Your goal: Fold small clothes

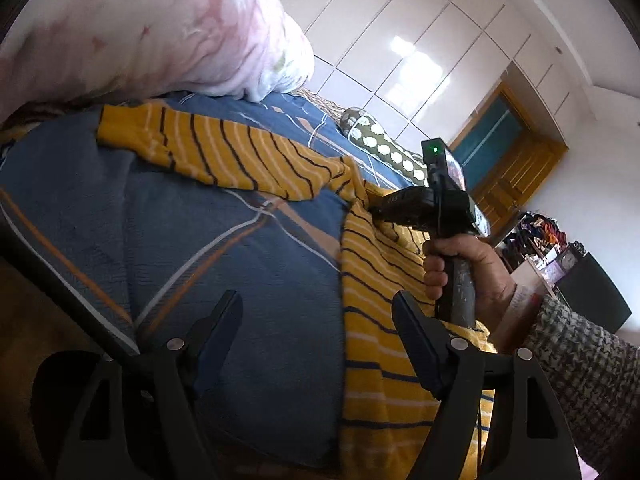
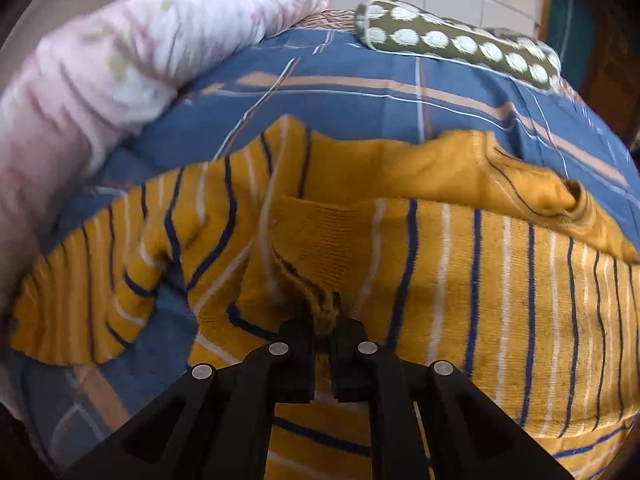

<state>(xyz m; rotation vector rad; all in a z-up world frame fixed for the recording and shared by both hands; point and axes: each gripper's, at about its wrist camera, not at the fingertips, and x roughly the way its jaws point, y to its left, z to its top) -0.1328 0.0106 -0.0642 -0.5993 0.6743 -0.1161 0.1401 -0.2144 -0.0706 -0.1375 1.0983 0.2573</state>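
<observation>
A small yellow sweater (image 1: 380,320) with dark blue and white stripes lies spread on the blue bed cover (image 1: 240,264). One sleeve (image 1: 224,152) stretches out to the left. My left gripper (image 1: 318,310) is open and empty, hovering over the cover at the sweater's left edge. My right gripper (image 2: 323,324) is shut on a bunched fold of the sweater (image 2: 460,280) near its neckline. In the left wrist view the right gripper (image 1: 376,210) shows with the person's hand on its handle, its tips on the cloth.
A pink floral duvet (image 1: 152,28) is piled at the bed's far left. An olive bolster with white dots (image 2: 460,44) lies at the far edge. White wardrobe doors (image 1: 420,40), a wooden door (image 1: 516,172) and a cluttered shelf (image 1: 544,244) stand beyond.
</observation>
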